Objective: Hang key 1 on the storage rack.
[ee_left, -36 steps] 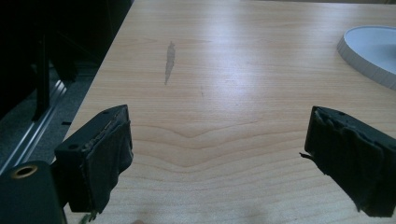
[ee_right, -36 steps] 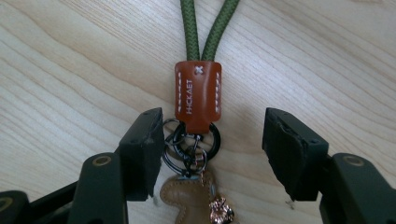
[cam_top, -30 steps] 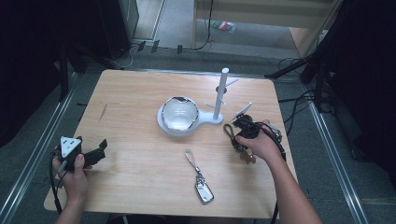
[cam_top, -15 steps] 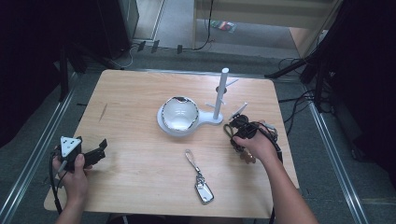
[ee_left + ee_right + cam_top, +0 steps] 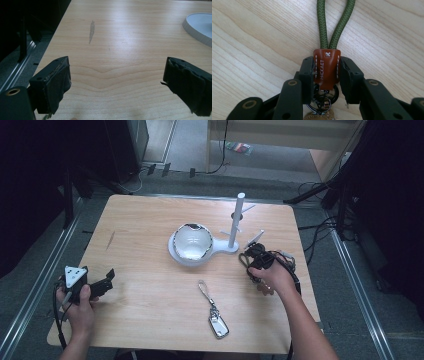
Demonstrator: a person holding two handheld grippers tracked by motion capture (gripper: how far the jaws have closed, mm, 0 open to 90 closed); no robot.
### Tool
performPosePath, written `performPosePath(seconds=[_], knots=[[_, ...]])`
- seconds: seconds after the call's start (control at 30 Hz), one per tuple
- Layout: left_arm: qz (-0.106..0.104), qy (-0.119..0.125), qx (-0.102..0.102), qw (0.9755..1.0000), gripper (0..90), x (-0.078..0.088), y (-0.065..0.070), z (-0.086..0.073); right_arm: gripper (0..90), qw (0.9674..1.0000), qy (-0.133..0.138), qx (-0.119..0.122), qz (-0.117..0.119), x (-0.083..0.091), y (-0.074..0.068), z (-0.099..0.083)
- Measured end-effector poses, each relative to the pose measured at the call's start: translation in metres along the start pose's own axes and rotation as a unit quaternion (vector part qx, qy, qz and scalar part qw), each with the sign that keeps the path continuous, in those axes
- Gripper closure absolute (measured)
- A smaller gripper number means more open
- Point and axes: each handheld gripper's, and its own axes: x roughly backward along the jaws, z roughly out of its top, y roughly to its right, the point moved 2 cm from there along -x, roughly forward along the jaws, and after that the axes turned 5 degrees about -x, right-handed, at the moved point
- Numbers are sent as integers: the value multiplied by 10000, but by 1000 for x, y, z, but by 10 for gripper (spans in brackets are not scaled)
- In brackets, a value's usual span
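— Keychain's brown leather tab (image 5: 326, 68) sits between the right gripper (image 5: 326, 75), whose jaws, just closing, press its sides at the table's (image 5: 150, 230) right edge.

— Left gripper (image 5: 116, 85) rests open over bare wood, near the left rail (image 5: 35, 285).

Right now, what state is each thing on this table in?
Right gripper: jaws have just been closing, now pressed on the brown leather tab.
Green cord loop: lying flat.
Left gripper: open, nothing between.
Silver key fob: lying flat, untouched.
White peg stand: upright, pegs bare.
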Motion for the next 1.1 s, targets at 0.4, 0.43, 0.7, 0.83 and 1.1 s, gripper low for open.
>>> performPosePath(seconds=[0.4,0.43,0.7,0.83,1.1], knots=[[-14,-36,14,10000,79,0,-1,0,685,10000,19,-68,-11,0,-1,0],[-15,-37,12,10000,79,0,-1,0,686,10000,45,-73,-13,0,0,-1],[-13,-23,5,10000,79,-1,0,0,689,9987,415,-308,10,8,5,-10],[-24,-18,-7,10000,79,-1,0,0,690,9960,749,-478,-53,21,11,-14],[-23,-18,-8,10000,79,-1,0,0,691,9880,1324,-802,6,39,23,-19]])
